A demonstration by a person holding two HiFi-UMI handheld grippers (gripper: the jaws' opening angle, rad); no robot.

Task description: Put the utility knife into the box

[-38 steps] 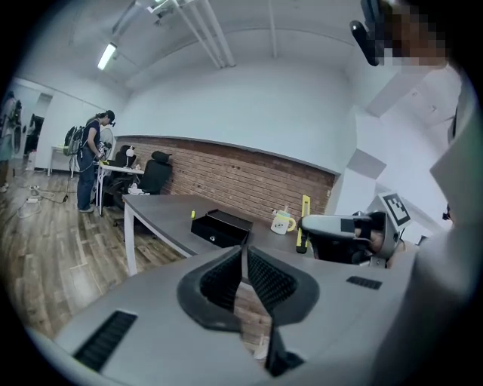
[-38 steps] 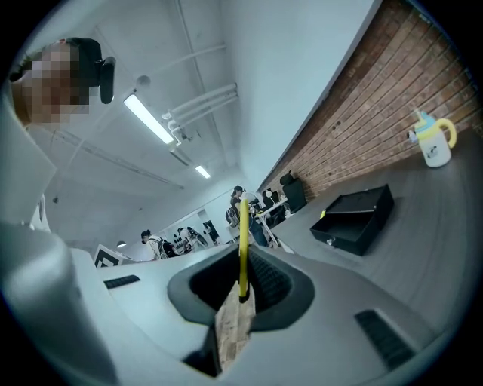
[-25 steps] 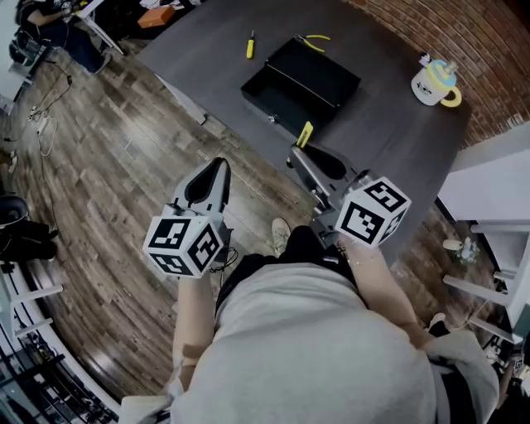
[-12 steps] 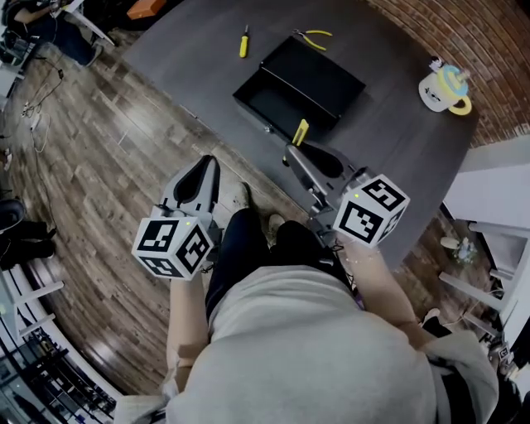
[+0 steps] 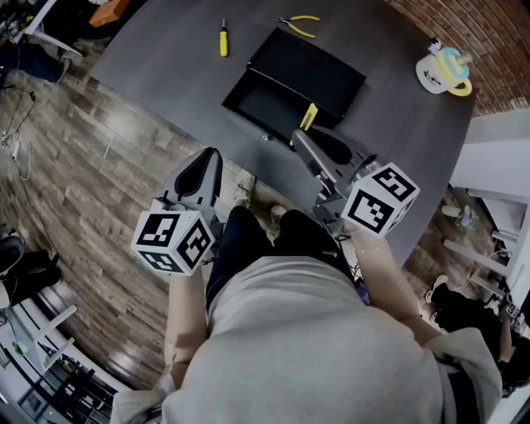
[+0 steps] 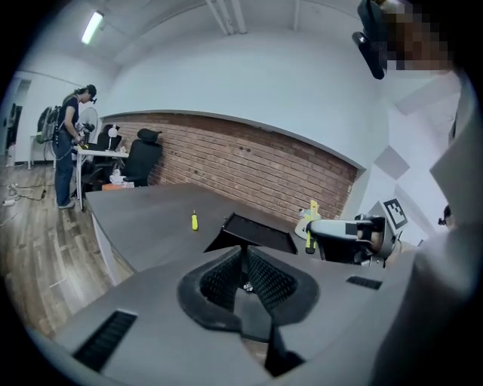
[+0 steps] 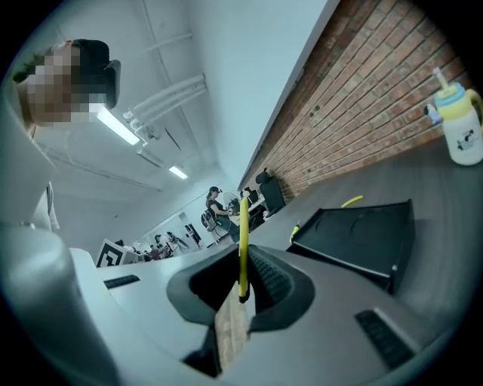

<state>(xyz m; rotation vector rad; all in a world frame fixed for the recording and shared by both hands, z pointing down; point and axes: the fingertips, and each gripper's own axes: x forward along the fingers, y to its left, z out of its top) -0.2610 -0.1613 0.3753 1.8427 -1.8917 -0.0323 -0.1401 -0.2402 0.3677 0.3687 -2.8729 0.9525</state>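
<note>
Markings: each gripper carries one cube with black-and-white square markers, two cubes in all. The dark print on the mug is too small to read.

Count on the dark grey table (image 5: pixel 157 70):
- one black rectangular box (image 5: pixel 294 79), open, lid laid back
- one yellow-handled screwdriver (image 5: pixel 224 39), apart from the box on its left
- one pair of yellow-handled pliers (image 5: pixel 300 25), just beyond the box's far edge
- one white mug with a blue and yellow lid (image 5: pixel 441 70), well apart on the right near the brick wall

Task object: one yellow utility knife (image 7: pixel 243 241), slim and flat. In the right gripper view it shows edge-on as a thin yellow strip with a dark lower end. It stands upright between the pads and sticks out past them.

Right gripper (image 7: pixel 243 260): jaws clamped on the knife. In the head view the knife's yellow end (image 5: pixel 308 117) shows at the near edge of the box, ahead of the right gripper (image 5: pixel 302 141). The knife is held in the air, not yet inside the box.

Left gripper (image 6: pixel 243 256): ribbed pads meet at the tip with nothing between them. In the head view the left gripper (image 5: pixel 209 161) hangs over the wood floor, short of the table's edge
</note>
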